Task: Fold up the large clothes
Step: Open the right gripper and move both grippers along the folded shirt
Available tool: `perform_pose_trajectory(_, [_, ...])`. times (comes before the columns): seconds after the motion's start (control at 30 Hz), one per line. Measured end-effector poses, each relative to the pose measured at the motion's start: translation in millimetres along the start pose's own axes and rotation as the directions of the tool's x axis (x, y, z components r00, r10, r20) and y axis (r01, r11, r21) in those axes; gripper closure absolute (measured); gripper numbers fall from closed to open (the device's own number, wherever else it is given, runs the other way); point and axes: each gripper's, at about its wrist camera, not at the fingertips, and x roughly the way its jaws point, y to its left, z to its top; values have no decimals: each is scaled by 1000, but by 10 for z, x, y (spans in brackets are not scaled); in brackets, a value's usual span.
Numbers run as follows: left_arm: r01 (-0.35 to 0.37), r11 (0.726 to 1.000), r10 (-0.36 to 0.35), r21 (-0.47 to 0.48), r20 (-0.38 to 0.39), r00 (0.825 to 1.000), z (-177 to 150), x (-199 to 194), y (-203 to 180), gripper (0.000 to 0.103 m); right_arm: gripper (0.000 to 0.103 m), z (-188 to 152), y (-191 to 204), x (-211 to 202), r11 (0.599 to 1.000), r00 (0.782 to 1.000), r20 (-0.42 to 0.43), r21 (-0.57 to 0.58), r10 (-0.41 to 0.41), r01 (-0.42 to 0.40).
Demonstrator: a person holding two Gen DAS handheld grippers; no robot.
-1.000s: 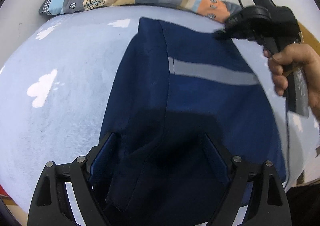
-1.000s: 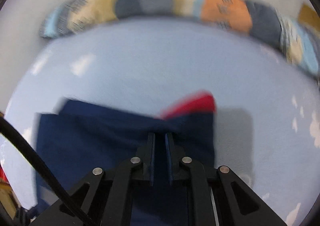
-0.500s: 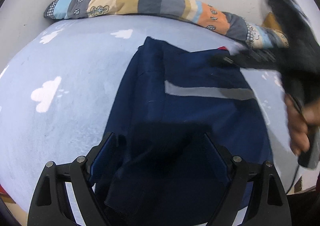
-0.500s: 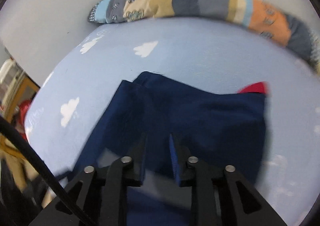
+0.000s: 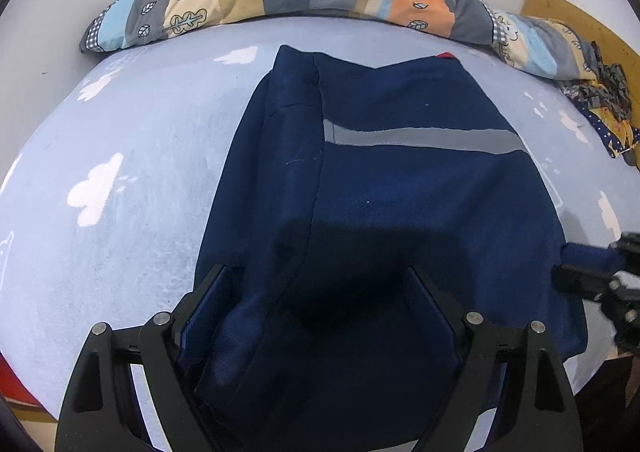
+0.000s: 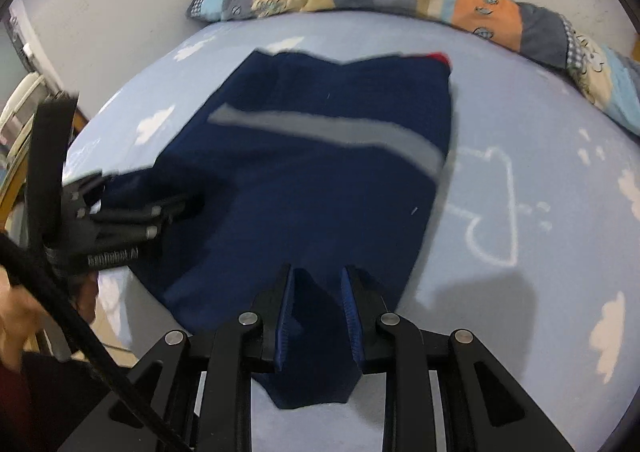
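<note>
Both jaws set at the near hem, ready for the next fold

The bed carries the navy garment, lying flat mid-sheet, grey stripe across it. My left gripper stands wide open over the near edge. My right gripper has just been opening, cloth between its parted jaws, unpinched. I should pinch both near corners evenly, then carry them far together.

The only lettering is white embossed print on the left gripper, too blurred to read.
</note>
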Motion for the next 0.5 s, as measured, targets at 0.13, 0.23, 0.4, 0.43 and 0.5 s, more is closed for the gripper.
perform_pose_trajectory(0.13, [-6, 1000, 6, 3, -5, 1000, -14, 25, 0, 16, 75, -82, -54, 215, 1000, 1000, -25, 15, -12, 13])
perform_pose_trajectory(0.23, [-9, 1000, 9, 10, -6, 1000, -18, 27, 3, 16, 75, -93, -78, 267, 1000, 1000, -23, 21, -5, 6])
perform_pose_trajectory(0.4, [-20, 999, 20, 30, 15, 1000, -5, -56, -6, 16, 76, -30, -1, 17, 999, 999, -34, 11, 33, -32])
perform_pose_trajectory(0.43, [-24, 999, 23, 29, 21, 1000, 1, -70, 9, 16, 76, -22, 17, -25, 999, 999, -31, 5, 44, -44])
perform_pose_trajectory(0.5, [-22, 1000, 22, 11, 22, 1000, 21, -74, 53, 16, 76, -99, 71, -125, 999, 998, -36, -5, 47, -48])
